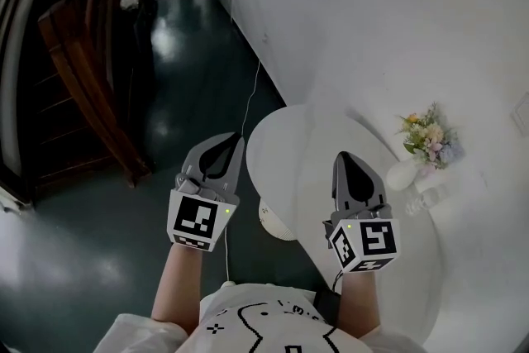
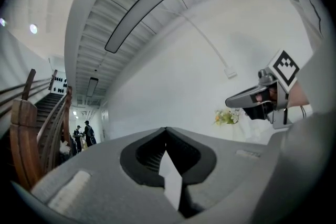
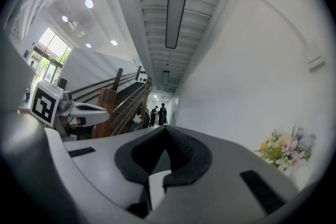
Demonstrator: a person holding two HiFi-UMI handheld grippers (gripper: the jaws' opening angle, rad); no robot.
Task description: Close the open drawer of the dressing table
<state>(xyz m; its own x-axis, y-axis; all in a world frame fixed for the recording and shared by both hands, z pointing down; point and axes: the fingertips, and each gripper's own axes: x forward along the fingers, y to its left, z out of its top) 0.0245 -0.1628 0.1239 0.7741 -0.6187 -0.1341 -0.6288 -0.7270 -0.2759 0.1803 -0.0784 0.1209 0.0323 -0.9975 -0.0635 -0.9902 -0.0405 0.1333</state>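
Here, the left gripper (image 1: 237, 140) and the right gripper (image 1: 344, 157) are held well apart, each with jaws pressed together on nothing. The right one is over the white dressing table (image 1: 289, 145), near the flowers (image 1: 430, 136). I cannot make out the drawer.

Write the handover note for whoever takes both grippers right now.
Left gripper: shut, empty, held in the air over the dark floor.
Right gripper: shut, empty, above a round white surface.
Flowers stand to the right on a white top.
No drawer shows in any view, so its state can't be told. Neither gripper touches anything.
Left to do: find the drawer and push it shut.
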